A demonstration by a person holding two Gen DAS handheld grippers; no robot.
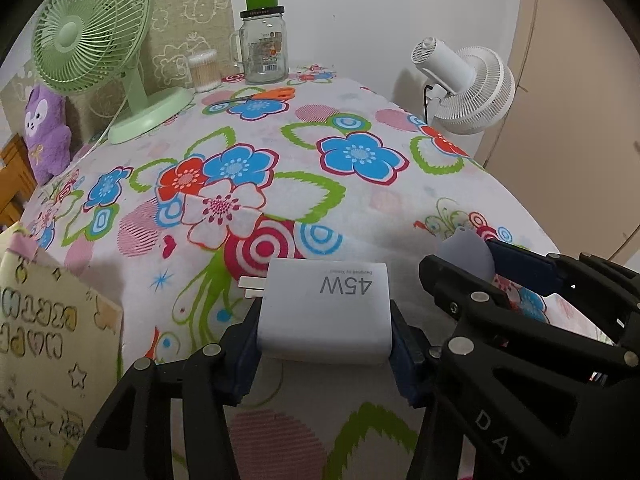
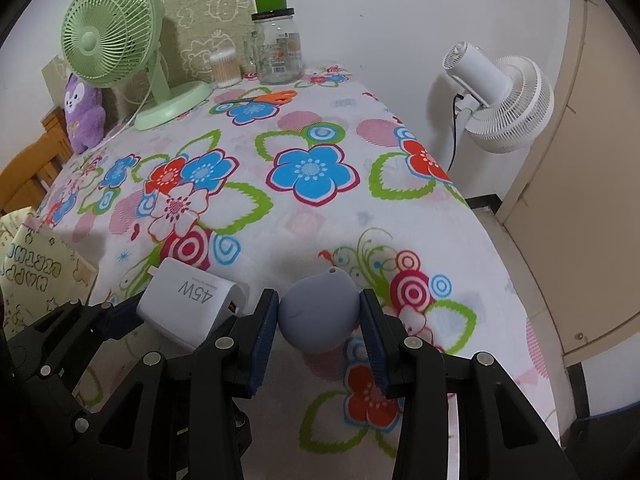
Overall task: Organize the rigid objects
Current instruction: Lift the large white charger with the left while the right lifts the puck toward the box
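Observation:
My left gripper (image 1: 324, 340) is shut on a white 45W charger (image 1: 326, 312), its prongs pointing left, held low over the near edge of the flowered table (image 1: 360, 208). My right gripper (image 2: 320, 320) is shut on a round grey-blue silicone object (image 2: 318, 312) with a small hole on top. The two grippers sit side by side: the right one (image 1: 480, 276) shows at the lower right of the left wrist view with the grey object (image 1: 468, 254), and the charger (image 2: 188, 304) shows at the lower left of the right wrist view.
At the table's far end stand a green desk fan (image 1: 92, 40), a glass jar with a green lid (image 1: 264, 48), a cotton swab tub (image 1: 204, 70) and orange scissors (image 1: 260, 96). A cream printed box (image 1: 44, 340) lies near left. A white fan (image 1: 468, 84) stands beyond the right edge.

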